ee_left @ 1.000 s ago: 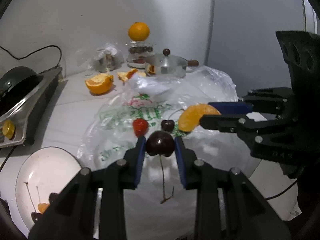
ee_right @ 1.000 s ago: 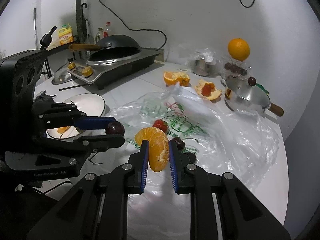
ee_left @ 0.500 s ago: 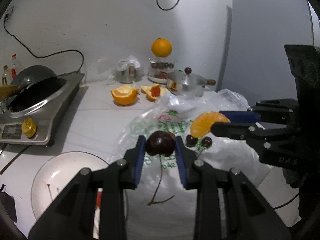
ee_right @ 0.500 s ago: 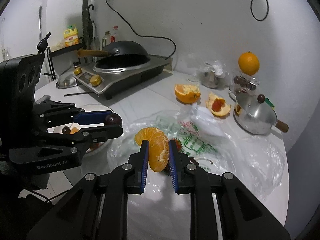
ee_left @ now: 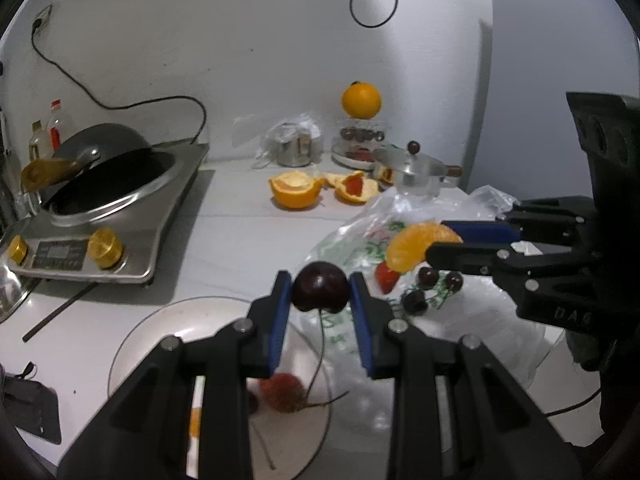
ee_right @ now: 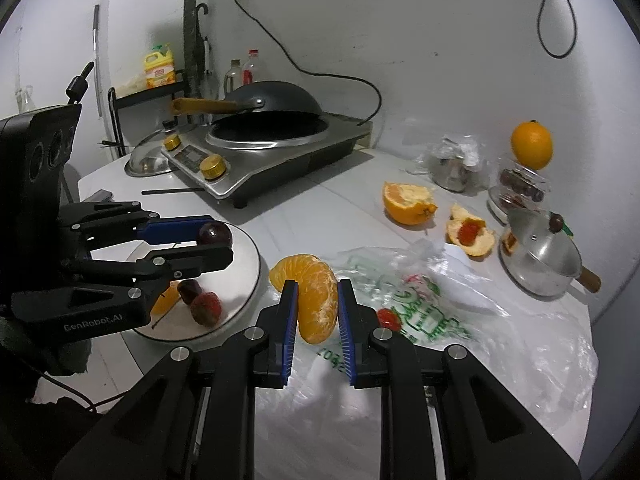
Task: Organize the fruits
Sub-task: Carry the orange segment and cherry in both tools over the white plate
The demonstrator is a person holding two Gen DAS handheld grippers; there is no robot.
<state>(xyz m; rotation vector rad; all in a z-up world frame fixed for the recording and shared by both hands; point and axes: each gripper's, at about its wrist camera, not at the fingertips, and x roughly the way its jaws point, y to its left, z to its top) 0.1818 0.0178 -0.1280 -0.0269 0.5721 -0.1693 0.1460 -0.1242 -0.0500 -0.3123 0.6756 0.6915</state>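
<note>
Fruits: several on the plate [ee_right: 244,248], others on the bag [ee_right: 500,320].
Orange piece [ee_right: 316,300]: clamped in right gripper [ee_right: 318,312], probably for the plate.
Cherry [ee_left: 320,287]: pinched by left gripper [ee_left: 320,300] above the plate rim, stem hanging.

The cherry [ee_left: 319,287] was dark red, the segment [ee_right: 316,300] orange, the bag [ee_right: 440,312] clear with green print.
</note>
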